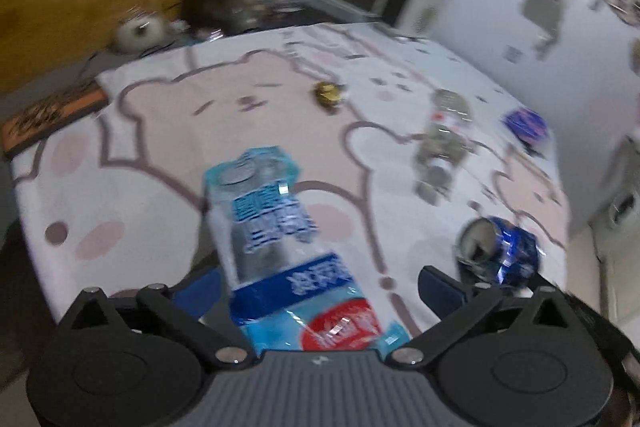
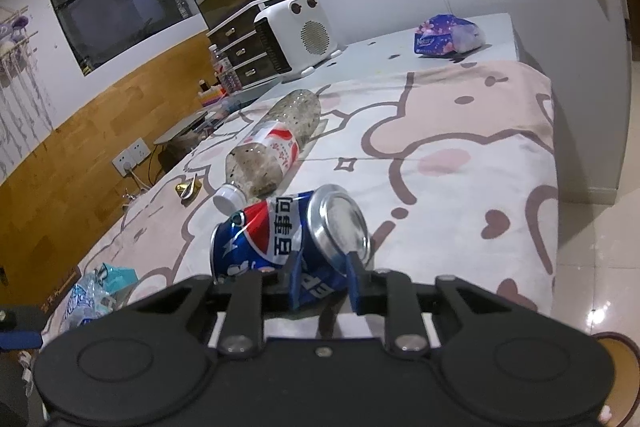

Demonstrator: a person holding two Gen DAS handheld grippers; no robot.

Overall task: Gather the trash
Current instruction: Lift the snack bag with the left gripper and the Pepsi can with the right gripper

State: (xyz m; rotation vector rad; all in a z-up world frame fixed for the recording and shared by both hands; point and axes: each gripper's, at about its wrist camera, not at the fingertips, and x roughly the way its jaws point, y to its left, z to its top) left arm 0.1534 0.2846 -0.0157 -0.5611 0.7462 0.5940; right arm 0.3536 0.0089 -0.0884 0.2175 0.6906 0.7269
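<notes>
A crushed clear water bottle with a blue label lies lengthwise between my left gripper's wide-open jaws, and neither pad presses on it. That bottle also shows at the lower left of the right wrist view. My right gripper is shut on a dented blue cola can just above the bear-print blanket. In the left wrist view the can is at the right. Farther along lie a dirty clear bottle with a red-and-white label and a small gold wrapper.
A purple tissue pack sits at the far end of the bed. A white heater and a set of small drawers stand against the wood-panelled wall. Tiled floor runs along the bed's right edge.
</notes>
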